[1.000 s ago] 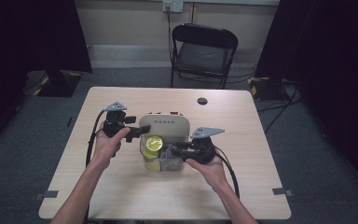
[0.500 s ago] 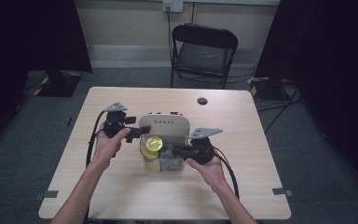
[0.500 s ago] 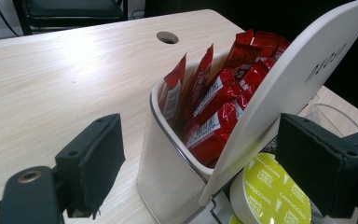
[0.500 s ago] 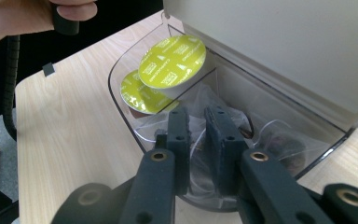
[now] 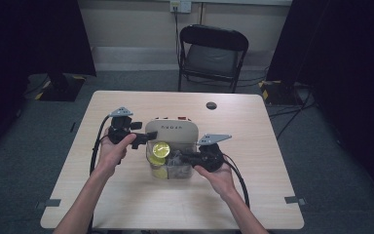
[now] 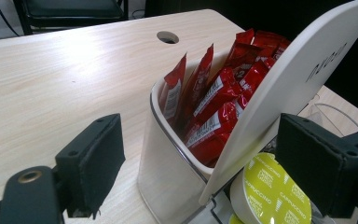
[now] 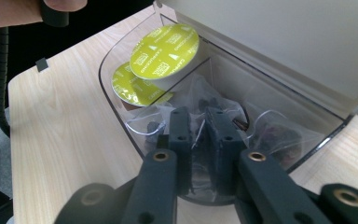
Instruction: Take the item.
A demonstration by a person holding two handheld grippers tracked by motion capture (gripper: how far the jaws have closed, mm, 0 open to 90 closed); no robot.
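A cream organizer point(image 5: 173, 130) stands mid-table; its curved panel point(image 6: 298, 79) tilts over a white bin of red sachets point(image 6: 214, 107). Its clear front tray point(image 7: 116, 109) holds two yellow cappuccino capsules point(image 7: 165, 51) point(image 5: 161, 148) and clear plastic packets point(image 7: 265, 135). My left gripper point(image 5: 146, 139) is open at the organizer's left side, its pads point(image 6: 93, 168) straddling the bin corner without touching it. My right gripper point(image 7: 199, 135) reaches into the tray from the right point(image 5: 182, 157), jaws shut on a clear packet.
A round cable hole point(image 5: 211, 105) sits in the tabletop behind the organizer. A black folding chair point(image 5: 213, 51) stands beyond the far edge. Cables trail from both grippers toward the near edge. Bare wood lies left and right of the organizer.
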